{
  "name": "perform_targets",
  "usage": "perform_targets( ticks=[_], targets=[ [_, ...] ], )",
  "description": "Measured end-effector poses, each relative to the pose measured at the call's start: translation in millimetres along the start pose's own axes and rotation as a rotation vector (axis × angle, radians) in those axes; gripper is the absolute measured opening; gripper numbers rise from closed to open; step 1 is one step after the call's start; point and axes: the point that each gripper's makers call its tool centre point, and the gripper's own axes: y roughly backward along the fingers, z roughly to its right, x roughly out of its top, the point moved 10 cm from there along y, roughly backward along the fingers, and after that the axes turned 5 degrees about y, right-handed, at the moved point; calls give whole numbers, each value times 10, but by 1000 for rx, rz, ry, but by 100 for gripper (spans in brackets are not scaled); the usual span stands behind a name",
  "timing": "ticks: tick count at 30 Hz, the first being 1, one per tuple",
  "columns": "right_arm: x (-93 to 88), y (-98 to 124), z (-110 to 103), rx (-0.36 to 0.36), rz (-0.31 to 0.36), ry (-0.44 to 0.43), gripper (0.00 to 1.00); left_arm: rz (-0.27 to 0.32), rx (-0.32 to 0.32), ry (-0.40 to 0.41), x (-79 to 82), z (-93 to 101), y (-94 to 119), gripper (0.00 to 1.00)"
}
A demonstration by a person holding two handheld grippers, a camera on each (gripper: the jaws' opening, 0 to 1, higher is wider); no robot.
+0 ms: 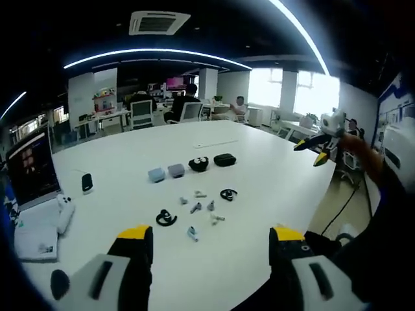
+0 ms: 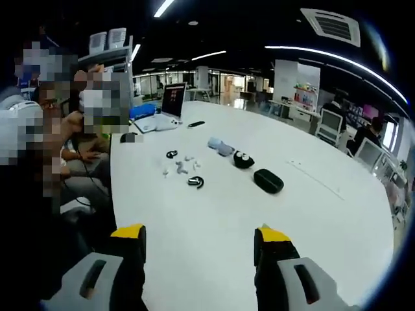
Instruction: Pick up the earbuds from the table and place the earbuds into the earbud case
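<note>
earbuds (image 1: pixel 194 210): lying loose mid-table (image 1: pixel 259 194), just in front of the cases (image 1: pixel 198 164), nothing getting picked yet
left gripper (image 1: pixel 211 243): hovering wide open, empty
right gripper (image 2: pixel 200 241): also gaping, empty, needs reaching in first
hard to tell: which bud is matching which case, too tiny

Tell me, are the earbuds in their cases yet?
Not yet; nothing looks done. The earbuds lie loose on the white table, in front of the row of cases. The left hand-held gripper and right hand-held gripper are open and hold nothing. Every pick-up and placing is left.
</note>
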Motion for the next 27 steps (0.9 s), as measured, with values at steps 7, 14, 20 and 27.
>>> perform_targets(
  ticks=[7, 14, 20, 27],
  targets=[
    [99, -83, -67, 41, 40, 11, 66, 19, -14, -19, 143, 44, -58, 73],
    [210, -181, -83, 69, 53, 46, 66, 36, -41, -53, 290, 86, -122, 73],
    [381, -313, -25, 81, 62, 79, 66, 26, -85, -50, 323, 135, -213, 73],
    [609, -575, 55, 115, 68, 84, 64, 44, -103, -36, 351, 57, -290, 73]
  ],
)
